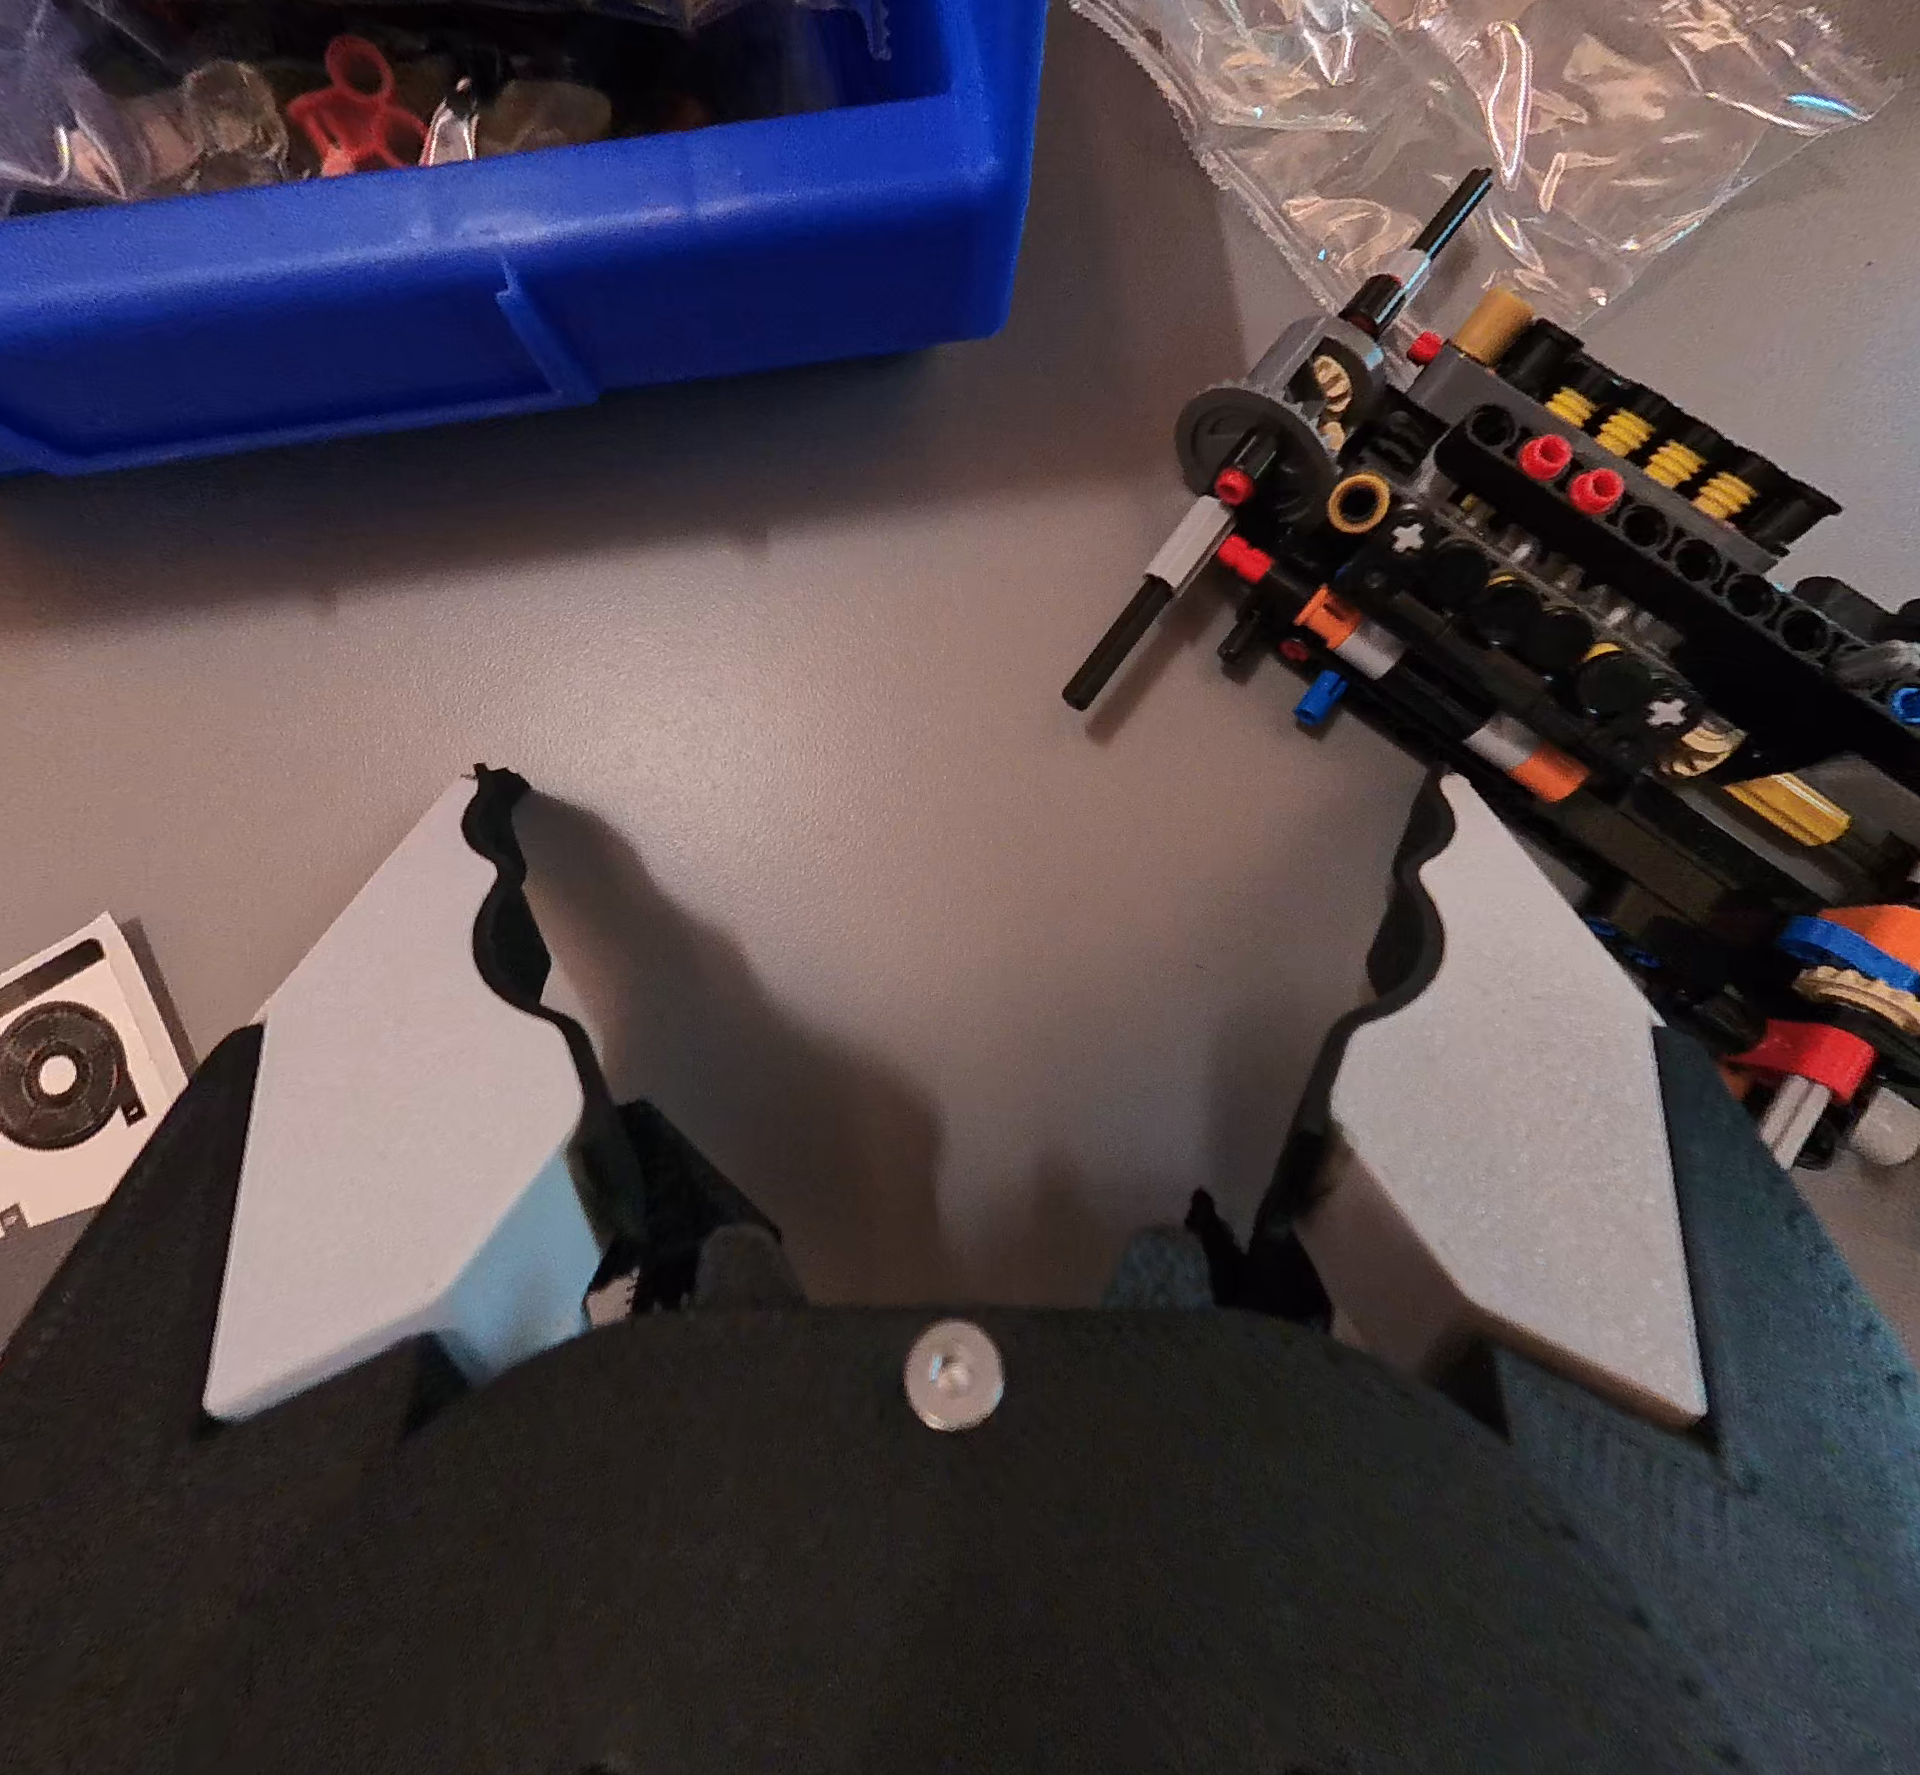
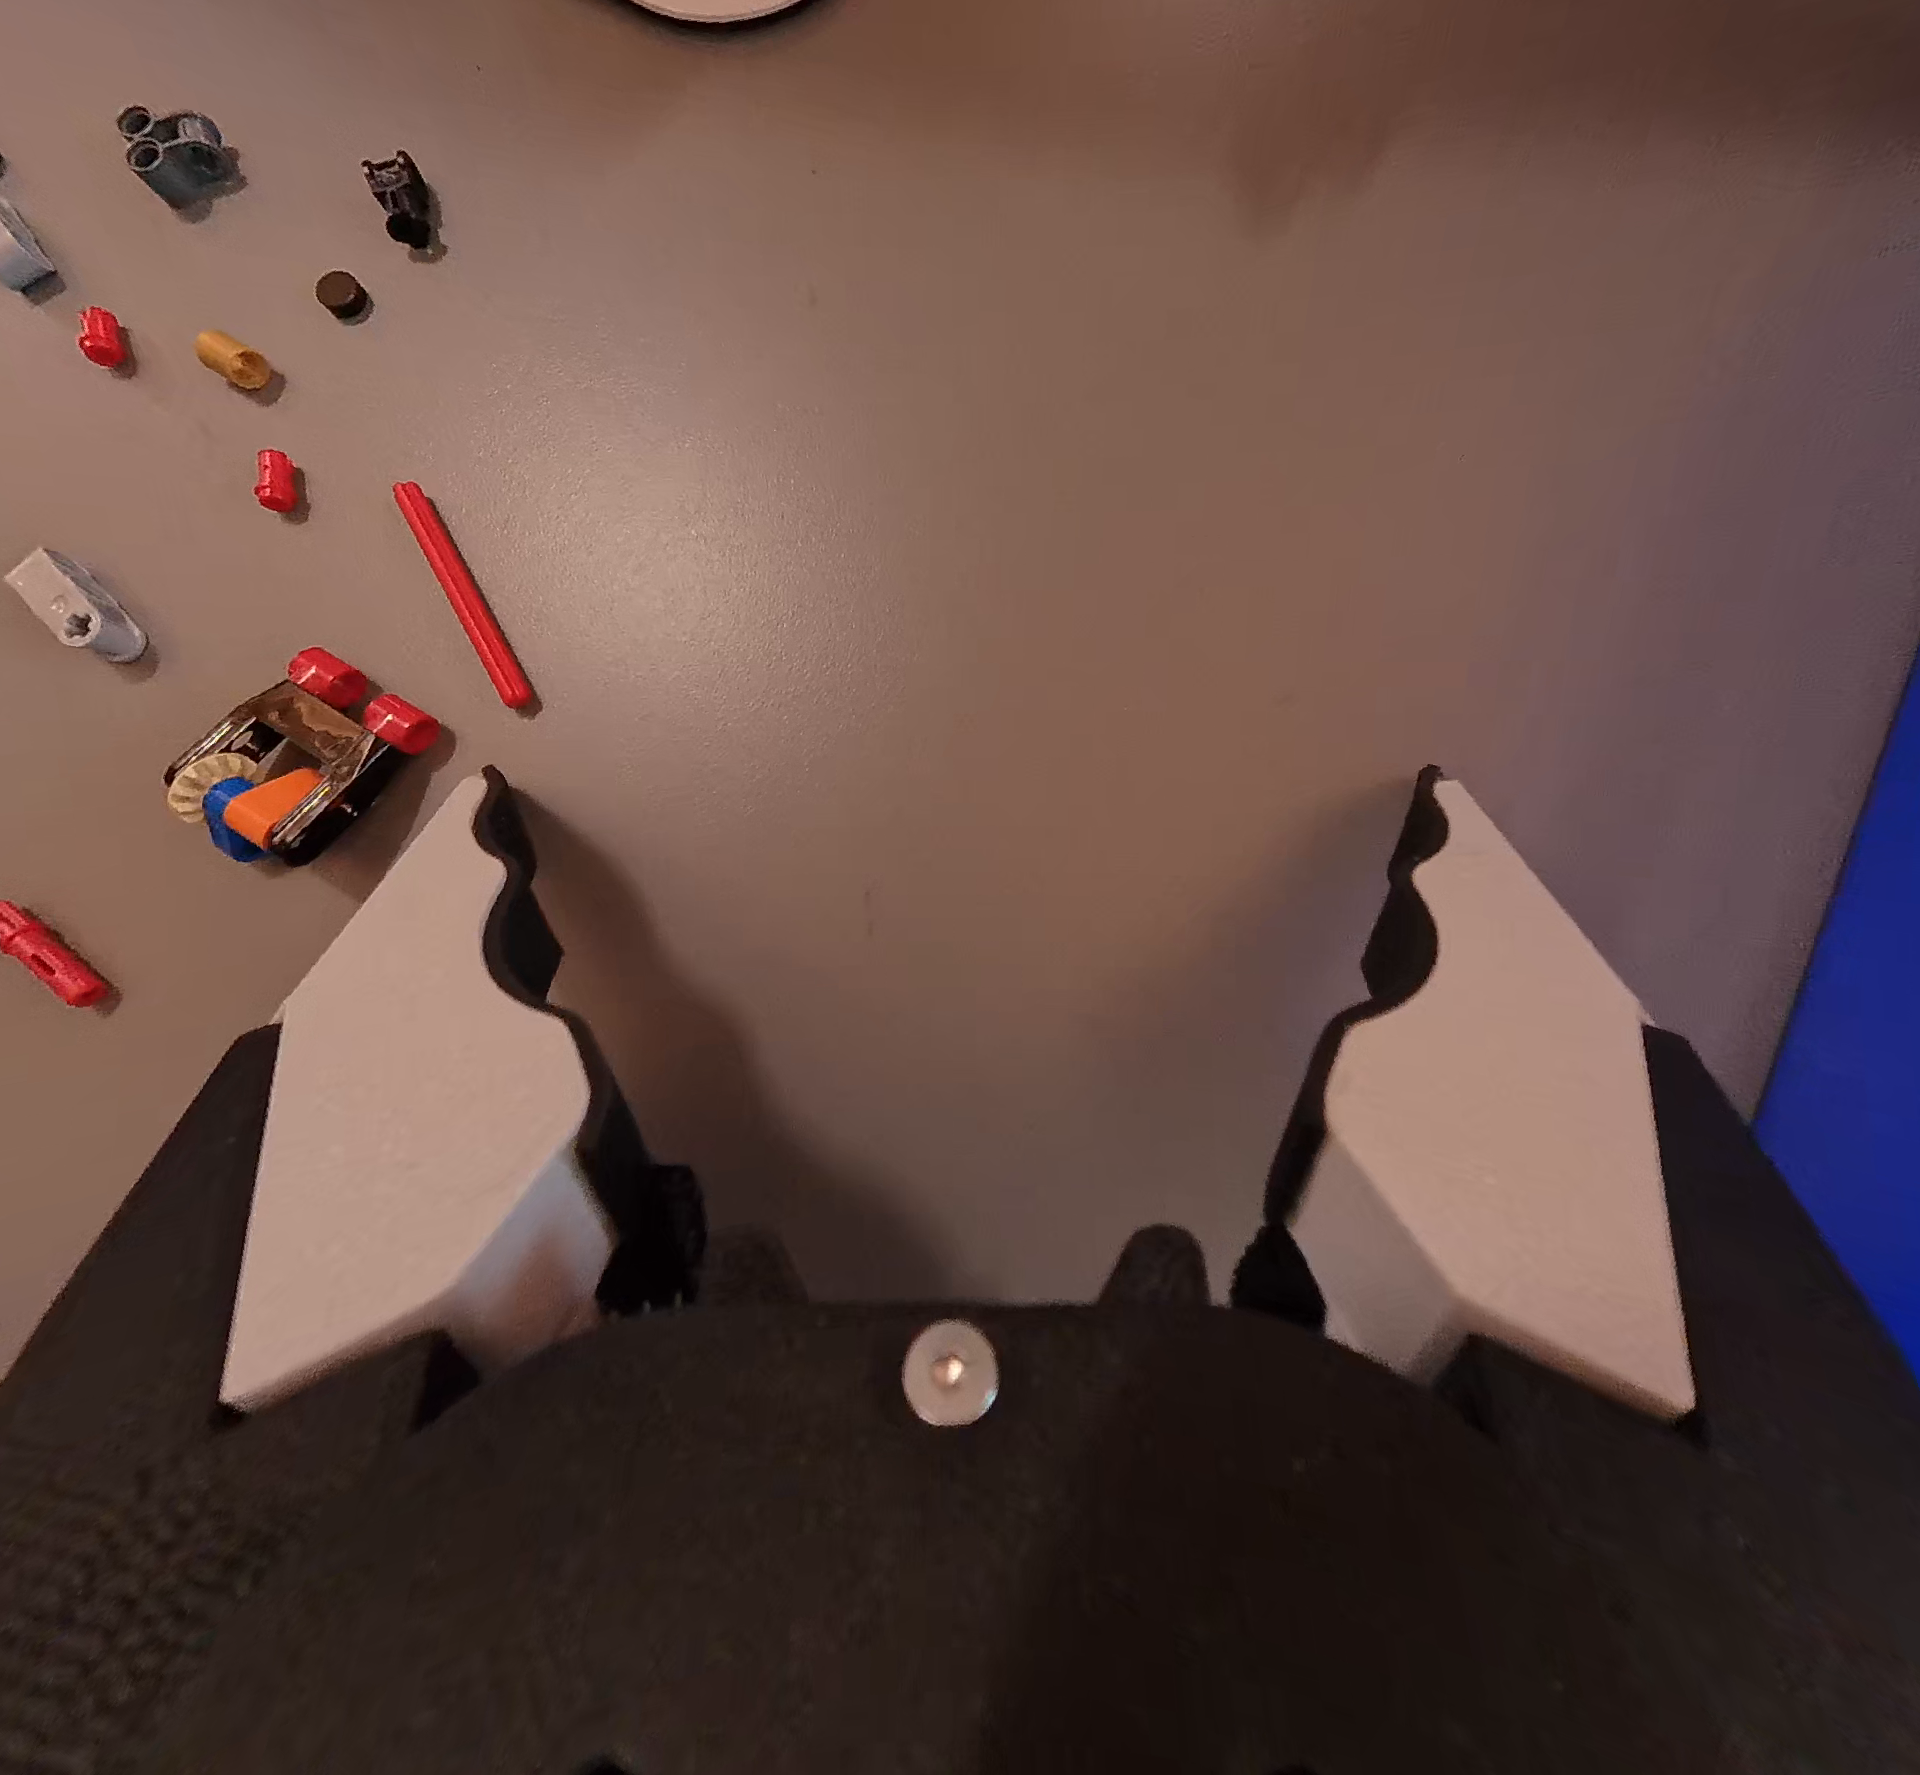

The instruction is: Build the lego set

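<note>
Fingers (image 1: 405, 1050) of the left gripper (image 1: 966, 790) were spread wide and empty above bare grey tabletop (image 1: 831, 665); those of the right gripper (image 2: 961, 780) were likewise released, grasping nothing. At the left view's right edge lay the partly built Lego model (image 1: 1558, 603), black beams with red pins and yellow gears, just beside the gripper's right finger. That closeness looked risky: a sideways drift might nudge the model or knock its protruding black axle (image 1: 1143, 613). Loose pieces lay far left in the right view, including a red axle (image 2: 462, 593), red pins and a small subassembly (image 2: 286, 775); round ones might roll if brushed. The model ran off-frame. A blue bin (image 1: 727, 271) held bagged parts too dark to identify. Empty clear bags (image 1: 1455, 63) lay beyond.
</note>
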`<state>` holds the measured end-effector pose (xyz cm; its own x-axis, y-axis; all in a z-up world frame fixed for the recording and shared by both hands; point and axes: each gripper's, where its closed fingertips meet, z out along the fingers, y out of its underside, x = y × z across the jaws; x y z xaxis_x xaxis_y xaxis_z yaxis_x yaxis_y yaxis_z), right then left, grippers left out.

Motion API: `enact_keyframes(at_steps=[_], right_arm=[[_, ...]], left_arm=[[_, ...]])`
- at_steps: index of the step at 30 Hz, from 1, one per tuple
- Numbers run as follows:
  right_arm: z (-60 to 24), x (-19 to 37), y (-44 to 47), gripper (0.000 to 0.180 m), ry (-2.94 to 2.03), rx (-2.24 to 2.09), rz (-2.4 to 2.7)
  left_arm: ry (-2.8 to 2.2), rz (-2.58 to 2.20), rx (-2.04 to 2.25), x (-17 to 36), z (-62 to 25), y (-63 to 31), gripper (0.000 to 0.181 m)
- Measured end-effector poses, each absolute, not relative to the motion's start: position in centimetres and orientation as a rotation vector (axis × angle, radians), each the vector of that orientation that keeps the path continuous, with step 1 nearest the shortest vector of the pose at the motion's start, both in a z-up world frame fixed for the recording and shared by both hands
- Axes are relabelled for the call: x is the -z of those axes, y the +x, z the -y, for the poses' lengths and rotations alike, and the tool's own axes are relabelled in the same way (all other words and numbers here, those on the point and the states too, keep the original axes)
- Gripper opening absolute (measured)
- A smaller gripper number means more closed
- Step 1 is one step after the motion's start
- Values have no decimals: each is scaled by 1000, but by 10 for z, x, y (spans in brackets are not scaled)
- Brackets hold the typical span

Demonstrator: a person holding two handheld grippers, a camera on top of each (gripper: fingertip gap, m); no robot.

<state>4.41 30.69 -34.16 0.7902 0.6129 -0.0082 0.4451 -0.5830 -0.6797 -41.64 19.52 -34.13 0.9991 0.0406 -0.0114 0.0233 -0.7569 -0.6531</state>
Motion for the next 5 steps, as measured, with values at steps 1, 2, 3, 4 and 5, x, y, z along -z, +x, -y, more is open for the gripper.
enact_keyframes(at_steps=[1,2,3,4,5], right_arm=[[-307,341,45,156,-2288,-316,780],[-307,341,45,155,-2287,-315,780],[-307,340,46,155,-2286,-314,781],[-307,340,46,155,-2285,-314,782],[-307,341,46,155,-2286,-314,782]], left_arm=[[-2430,45,-32,341,-195,-416,158],[-2430,45,-32,341,-195,-416,158],[-2430,45,-32,341,-195,-416,158],[-2430,45,-32,341,-195,-416,158],[-2430,45,-32,341,-195,-416,158]])
